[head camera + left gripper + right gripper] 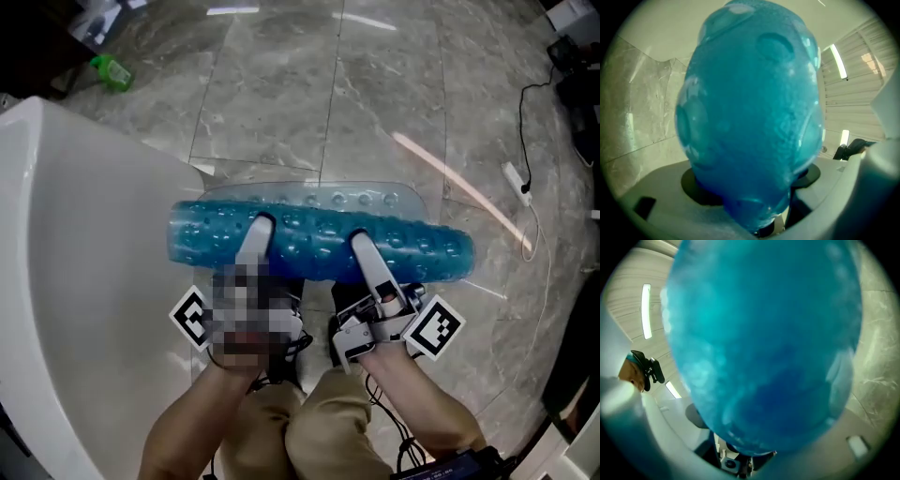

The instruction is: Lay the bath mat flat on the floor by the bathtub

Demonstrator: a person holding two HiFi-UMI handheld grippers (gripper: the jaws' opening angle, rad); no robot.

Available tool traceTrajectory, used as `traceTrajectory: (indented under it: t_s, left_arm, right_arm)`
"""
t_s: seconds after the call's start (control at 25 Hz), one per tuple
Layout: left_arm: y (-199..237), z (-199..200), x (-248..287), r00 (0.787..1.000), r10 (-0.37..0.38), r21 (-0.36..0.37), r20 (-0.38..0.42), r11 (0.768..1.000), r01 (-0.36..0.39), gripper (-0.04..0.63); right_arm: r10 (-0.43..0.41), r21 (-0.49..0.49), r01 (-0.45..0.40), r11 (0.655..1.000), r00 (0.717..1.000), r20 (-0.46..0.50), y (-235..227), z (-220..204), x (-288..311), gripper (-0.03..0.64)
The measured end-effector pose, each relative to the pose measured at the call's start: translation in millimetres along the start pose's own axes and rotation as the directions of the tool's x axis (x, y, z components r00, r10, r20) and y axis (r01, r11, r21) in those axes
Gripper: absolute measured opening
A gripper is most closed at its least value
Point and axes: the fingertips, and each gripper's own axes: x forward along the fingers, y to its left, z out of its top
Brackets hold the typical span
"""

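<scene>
Fingers of our left gripper [255, 234] and right gripper [362, 248] both pinch the rolled bath mat [319, 242]. It lies crosswise at frame centre, long axis left to right, its left end by the bathtub [75, 234]. A loose flap [347, 198] spreads toward the top, so we judge the unrolling runs that way over the floor [394, 94].

Held side by side and pointing toward 12 o'clock, the left hand-held gripper [259, 231] and the right hand-held gripper [360, 244] each clamp the rolled bath mat [309, 247].

Marble floor [281, 94]; green bottle [112, 71]; power strip [517, 177]
</scene>
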Motion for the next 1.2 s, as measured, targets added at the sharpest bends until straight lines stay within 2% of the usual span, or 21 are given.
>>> traceTrajectory:
  t_s: [0.36,0.56,0.8,0.88,1.0,1.12,1.2]
  left_arm:
    - [181.8,36.4,-10.0,0.996,0.046,0.003,-0.073,0.999,-0.046,0.387]
    - [257.9,65.5,-12.7,0.994,0.077,0.021,-0.081,0.997,-0.076,0.388]
    - [298.7,110.7,-12.0,0.996,0.076,0.062,-0.053,0.995,-0.073,0.390]
    - [310.2,121.5,-7.7,0.993,0.081,0.055,-0.090,0.996,-0.076,0.391]
    - [334.7,130.3,-16.3,0.981,0.134,0.041,-0.141,0.991,-0.130,0.390]
    - [348.5,137.0,-21.6,0.979,0.166,0.034,-0.117,0.986,-0.163,0.359]
    - [350.0,140.1,-19.3,0.977,0.186,0.025,-0.106,0.983,-0.184,0.354]
  right_arm:
    - [-0.022,0.009,0.022,1.000,0.999,-0.029,-182.4,-19.2,32.5,0.357]
    - [-0.038,0.039,0.040,0.998,0.998,-0.056,-260.4,-32.4,60.9,0.359]
    - [-0.032,0.039,0.037,0.999,0.990,-0.136,-299.9,-48.9,105.6,0.359]
    - [-0.033,0.031,0.037,0.999,0.991,-0.127,-309.2,-54.1,116.6,0.359]
    - [-0.079,0.009,0.081,0.997,0.985,-0.156,-334.1,-72.1,118.8,0.362]
    - [-0.118,-0.033,0.113,0.993,0.967,-0.226,-347.1,-78.9,120.8,0.371]
    - [-0.123,-0.010,0.125,0.992,0.958,-0.258,-346.9,-79.4,122.8,0.396]
